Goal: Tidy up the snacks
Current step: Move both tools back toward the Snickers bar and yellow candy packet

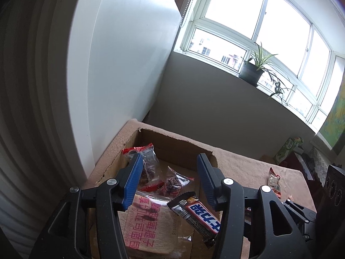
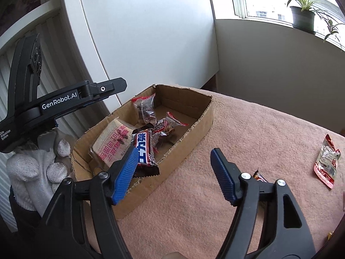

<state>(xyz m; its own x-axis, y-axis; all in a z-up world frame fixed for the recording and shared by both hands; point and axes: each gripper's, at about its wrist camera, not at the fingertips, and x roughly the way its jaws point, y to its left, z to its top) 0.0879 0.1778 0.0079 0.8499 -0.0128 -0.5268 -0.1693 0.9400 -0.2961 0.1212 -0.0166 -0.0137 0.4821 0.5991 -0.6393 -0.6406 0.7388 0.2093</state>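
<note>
A shallow cardboard box (image 1: 172, 142) (image 2: 194, 127) sits on a pink-covered table. Inside lie a bread packet with red lettering (image 1: 146, 222) (image 2: 114, 142), two clear packets with red trim (image 1: 148, 161) (image 2: 146, 108), and a dark chocolate bar with a blue-and-white label (image 1: 198, 213) (image 2: 144, 149). The bar leans against the box's near wall. My left gripper (image 1: 170, 157) hovers open over the box, with nothing between its blue pads. My right gripper (image 2: 174, 151) stands open at the box's near wall; its left finger is just in front of the bar, its pads bare.
A red-and-silver snack packet (image 2: 326, 161) (image 1: 274, 181) lies loose on the pink cloth (image 2: 237, 129) to the right. A small dark wrapper (image 2: 259, 177) shows behind the right finger. A white-gloved hand (image 2: 32, 168) holds the left device. A green carton (image 1: 287, 151) and a windowsill plant (image 1: 254, 69) stand beyond.
</note>
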